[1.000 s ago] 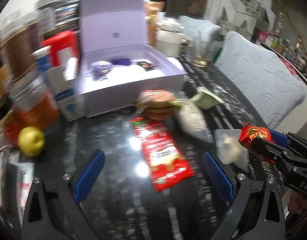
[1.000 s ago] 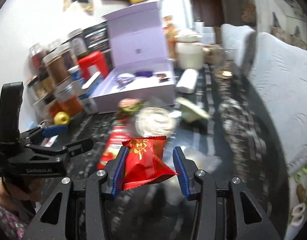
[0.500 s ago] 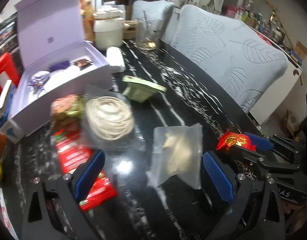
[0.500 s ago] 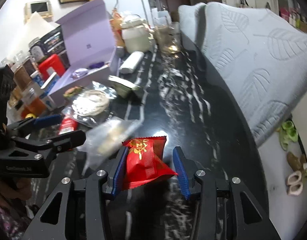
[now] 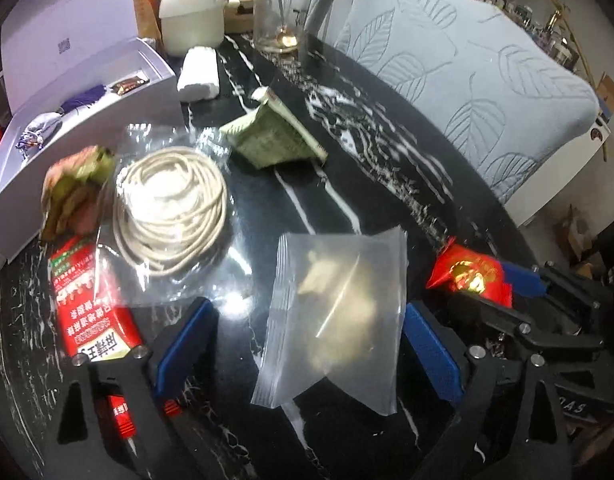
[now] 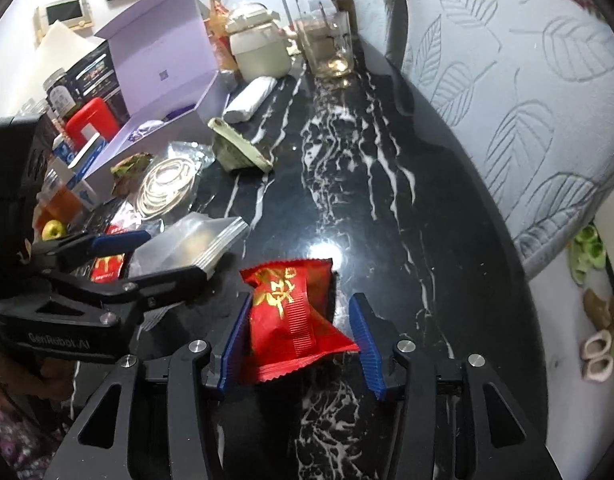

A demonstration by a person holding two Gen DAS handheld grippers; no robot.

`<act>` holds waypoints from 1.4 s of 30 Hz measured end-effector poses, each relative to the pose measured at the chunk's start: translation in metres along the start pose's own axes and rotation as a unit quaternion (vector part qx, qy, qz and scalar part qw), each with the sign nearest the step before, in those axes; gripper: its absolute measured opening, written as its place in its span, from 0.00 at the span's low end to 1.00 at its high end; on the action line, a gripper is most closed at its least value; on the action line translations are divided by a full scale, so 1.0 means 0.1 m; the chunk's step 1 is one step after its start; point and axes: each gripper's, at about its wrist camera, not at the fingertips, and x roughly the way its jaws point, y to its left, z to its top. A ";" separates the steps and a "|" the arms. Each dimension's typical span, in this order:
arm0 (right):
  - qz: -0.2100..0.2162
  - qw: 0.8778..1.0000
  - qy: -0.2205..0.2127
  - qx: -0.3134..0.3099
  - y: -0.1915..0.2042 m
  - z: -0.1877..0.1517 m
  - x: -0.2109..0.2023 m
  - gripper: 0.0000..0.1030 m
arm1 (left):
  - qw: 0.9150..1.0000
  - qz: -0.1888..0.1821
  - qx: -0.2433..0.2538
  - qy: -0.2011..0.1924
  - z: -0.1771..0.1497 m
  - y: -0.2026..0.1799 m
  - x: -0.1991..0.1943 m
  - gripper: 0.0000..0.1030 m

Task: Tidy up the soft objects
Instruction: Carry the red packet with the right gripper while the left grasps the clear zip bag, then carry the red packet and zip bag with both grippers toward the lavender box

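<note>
Black marble-look table (image 6: 387, 208), glossy, white veining; curved right edge runs along quilted grey chair backs (image 6: 507, 92). The middle strip toward that edge is bare, room to move.

Lilac card box (image 5: 79, 92), lid upright, at the table's far left.

Clear zip bag (image 5: 339, 316), flat and crinkled, pale lumps inside; lies near the front edge between the left gripper (image 5: 307, 344) fingers. Jaws wide, just been closing a little; right pad beside the bag's edge, no squeeze seen.

Coiled cream cord in clear wrap (image 5: 171, 208), left of centre.

Red foil snack packet (image 6: 295, 312), crimped ends, gold print, near the front edge. Right gripper (image 6: 299, 344): jaws just been opening; left pad touches the packet, right pad stands clear.

Folded green paper wedge (image 5: 275, 136), mid-table.
</note>
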 end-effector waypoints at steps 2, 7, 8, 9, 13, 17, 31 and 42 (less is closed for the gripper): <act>-0.003 1.000 0.001 -0.007 0.02 0.01 0.02 0.51 | 1.000 0.007 0.011 -0.005 -0.01 -0.03 0.00 0.87; -0.005 1.000 0.002 -0.020 0.05 0.03 0.04 0.51 | 0.999 0.018 0.045 -0.020 -0.02 -0.12 0.00 0.58; -0.006 1.000 0.002 -0.023 0.06 0.03 0.05 0.51 | 0.998 0.032 0.057 -0.017 -0.01 -0.16 0.01 0.55; -0.008 1.000 0.003 -0.025 0.06 0.03 0.05 0.51 | 0.997 0.037 0.067 -0.016 0.00 -0.19 0.00 0.52; -0.009 0.999 0.003 -0.036 0.09 0.03 0.06 0.47 | 0.998 0.019 0.060 -0.016 0.00 -0.19 -0.02 0.44; -0.009 1.000 0.000 -0.024 0.07 0.02 0.05 0.36 | 0.999 0.005 0.046 -0.018 -0.06 -0.15 -0.08 0.42; 0.027 0.999 -0.023 -0.020 0.37 -0.10 -0.13 0.34 | 0.998 0.005 0.024 -0.064 -0.36 0.00 -0.55 0.41; 0.059 0.996 -0.031 -0.064 1.00 -0.22 -0.13 0.34 | 0.993 0.026 -0.014 -0.110 -0.67 0.40 -0.98 0.41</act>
